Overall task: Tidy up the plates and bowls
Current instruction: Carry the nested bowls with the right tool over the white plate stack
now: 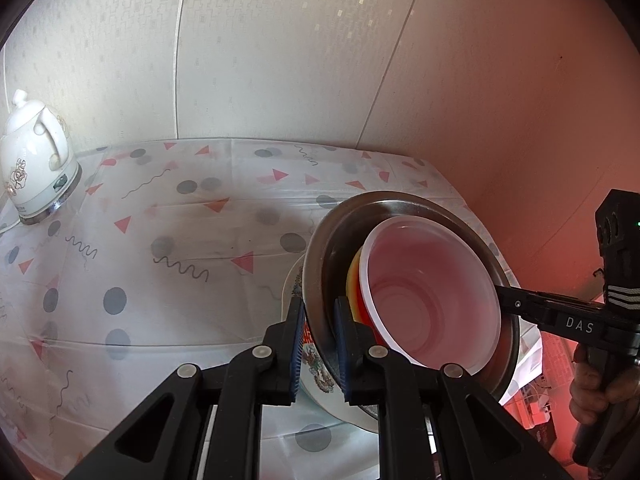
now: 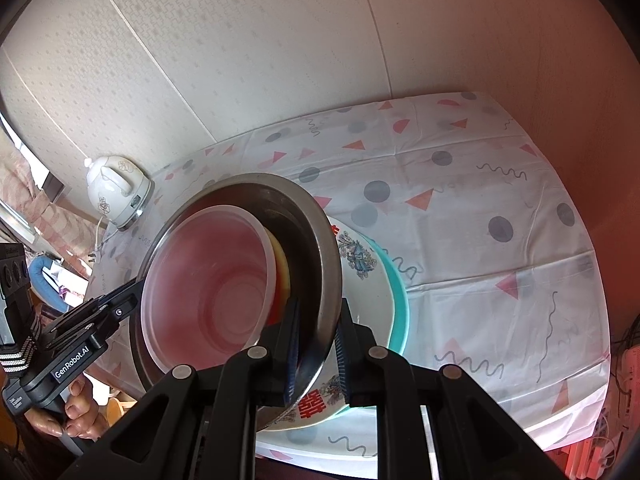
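A steel bowl (image 1: 340,224) (image 2: 304,216) is tilted and held off the table by both grippers. Inside it sits a red plastic bowl with a white inside (image 1: 432,292) (image 2: 208,280), over a yellow bowl (image 1: 353,280) (image 2: 282,268). My left gripper (image 1: 318,348) is shut on the steel bowl's left rim. My right gripper (image 2: 316,352) is shut on its right rim; it also shows in the left wrist view (image 1: 520,304). Under the bowl lie a white patterned plate (image 2: 360,256) (image 1: 316,368) and a teal plate (image 2: 400,300).
A white electric kettle (image 1: 34,164) (image 2: 116,190) stands at the table's far left. The table has a white patterned cloth (image 1: 160,240) (image 2: 480,240) and sits against walls at the back and right. Clutter (image 2: 48,276) lies beyond the left edge.
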`<state>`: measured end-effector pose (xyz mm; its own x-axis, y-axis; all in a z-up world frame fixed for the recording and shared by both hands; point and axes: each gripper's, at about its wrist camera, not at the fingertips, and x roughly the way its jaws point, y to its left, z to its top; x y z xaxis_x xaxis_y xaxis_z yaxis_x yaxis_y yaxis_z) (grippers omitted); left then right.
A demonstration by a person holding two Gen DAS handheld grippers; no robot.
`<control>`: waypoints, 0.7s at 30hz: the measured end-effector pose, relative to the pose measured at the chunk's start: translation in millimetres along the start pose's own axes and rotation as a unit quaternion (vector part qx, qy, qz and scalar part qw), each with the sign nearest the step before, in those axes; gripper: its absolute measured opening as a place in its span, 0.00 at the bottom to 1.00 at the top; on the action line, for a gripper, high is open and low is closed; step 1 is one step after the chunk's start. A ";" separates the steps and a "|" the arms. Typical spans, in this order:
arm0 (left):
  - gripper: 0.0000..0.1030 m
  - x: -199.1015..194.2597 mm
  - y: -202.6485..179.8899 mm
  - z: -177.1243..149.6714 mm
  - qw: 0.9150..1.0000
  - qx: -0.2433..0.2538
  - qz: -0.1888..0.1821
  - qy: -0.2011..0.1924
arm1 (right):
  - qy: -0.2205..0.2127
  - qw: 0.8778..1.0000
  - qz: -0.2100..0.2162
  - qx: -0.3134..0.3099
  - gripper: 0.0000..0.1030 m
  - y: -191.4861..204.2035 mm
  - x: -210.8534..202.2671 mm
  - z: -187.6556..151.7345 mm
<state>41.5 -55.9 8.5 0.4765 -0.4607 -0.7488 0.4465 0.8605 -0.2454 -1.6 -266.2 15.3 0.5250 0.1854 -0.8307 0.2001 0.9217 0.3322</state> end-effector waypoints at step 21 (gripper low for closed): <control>0.15 27.2 -1.6 -11.7 0.999 0.002 0.012 0.039 | 0.044 0.999 -0.019 0.023 0.17 -14.9 29.9 -11.0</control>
<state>44.9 -67.3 -18.6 0.4271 -0.4214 -0.8000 0.4380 0.8705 -0.2247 2.0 -270.6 -19.4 0.4425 0.1811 -0.8783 0.2580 0.9123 0.3181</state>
